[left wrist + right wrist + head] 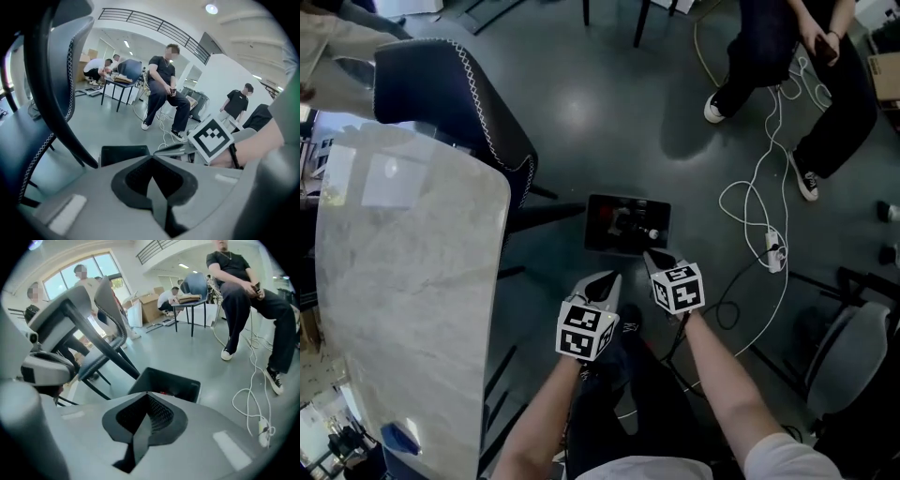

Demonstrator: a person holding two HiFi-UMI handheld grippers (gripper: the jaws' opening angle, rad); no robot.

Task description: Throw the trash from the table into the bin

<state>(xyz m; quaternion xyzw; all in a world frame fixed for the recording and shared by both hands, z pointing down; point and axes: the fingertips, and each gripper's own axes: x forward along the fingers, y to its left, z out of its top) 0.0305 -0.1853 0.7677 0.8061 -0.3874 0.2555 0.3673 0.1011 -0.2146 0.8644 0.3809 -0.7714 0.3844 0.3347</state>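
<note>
The black bin [627, 225] stands on the grey floor just right of the marble table [403, 281], with bits of trash [630, 222] lying inside it. Both grippers hover just short of the bin's near rim. My left gripper [607, 279] is shut with nothing in it; from its own camera its jaws [151, 157] meet tip to tip before the bin [123, 153]. Beside it, my right gripper [652, 256] is also shut and empty, its closed tips [146, 393] pointing at the bin [169, 383], where something red shows.
A dark chair [459, 94] stands at the table's far end, its legs close to the bin's left side. A small blue thing [397, 437] lies at the table's near edge. White cables and a power strip [774, 249] trail on the floor at right, near a seated person [787, 56].
</note>
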